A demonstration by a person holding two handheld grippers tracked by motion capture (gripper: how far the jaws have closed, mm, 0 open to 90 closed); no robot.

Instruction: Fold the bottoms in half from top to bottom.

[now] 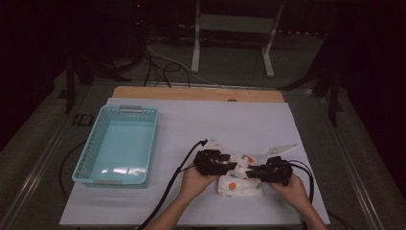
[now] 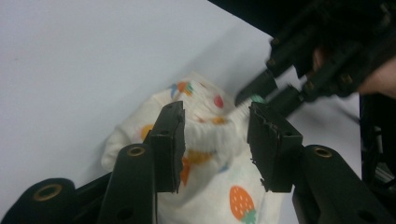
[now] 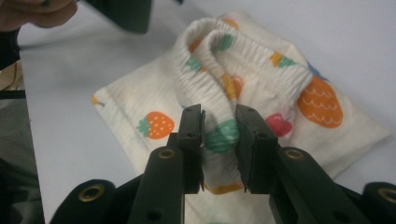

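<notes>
Folding step, by my read: small cream fruit-print cloth garment lies on the white surface near the front edge, between both hands. Right claw is clamped on its elastic waistband; keep that pinch firm. Left claw stands apart over the fabric; re-grip squarely. Count: one garment, one light-blue plastic basket, two claws.

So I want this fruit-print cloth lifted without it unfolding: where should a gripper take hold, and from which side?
Probably the gathered elastic band of the cloth. It stands up as a thick ridge, so jaws can straddle it from above, as the right gripper does now; the flat parts offer no edge. The left gripper stands open over the cloth.
</notes>
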